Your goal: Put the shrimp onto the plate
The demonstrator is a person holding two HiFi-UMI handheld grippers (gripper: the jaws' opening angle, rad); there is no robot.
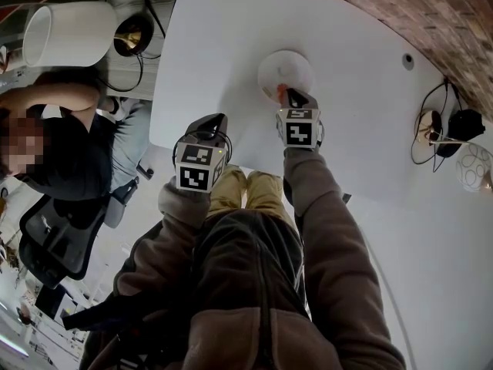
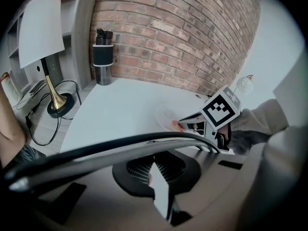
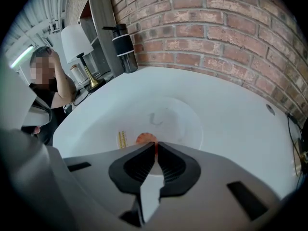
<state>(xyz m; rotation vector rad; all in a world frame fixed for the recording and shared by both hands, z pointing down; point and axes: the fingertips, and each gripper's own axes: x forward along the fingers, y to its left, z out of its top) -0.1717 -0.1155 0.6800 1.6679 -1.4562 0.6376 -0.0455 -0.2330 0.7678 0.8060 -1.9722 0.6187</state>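
An orange shrimp [image 3: 143,138] is pinched at the tip of my right gripper [image 3: 155,146], whose jaws are shut on it. It hangs just over the near rim of the white plate [image 3: 179,115]. In the head view the right gripper [image 1: 286,93] reaches onto the near edge of the plate [image 1: 286,66], the shrimp [image 1: 278,92] showing at its left side. My left gripper [image 1: 212,122] hovers at the table's near edge, to the left of the plate, shut and holding nothing. The left gripper view shows its pads [image 2: 144,169] closed, and the right gripper [image 2: 191,124] beyond them.
A dark bottle [image 3: 124,47] stands at the brick wall. A white lamp [image 1: 69,33] and cables sit off the table's left end, near a seated person [image 1: 54,145]. Cables and a wire-frame object [image 1: 471,166] lie at the right. A small yellow label [image 3: 121,138] lies beside the shrimp.
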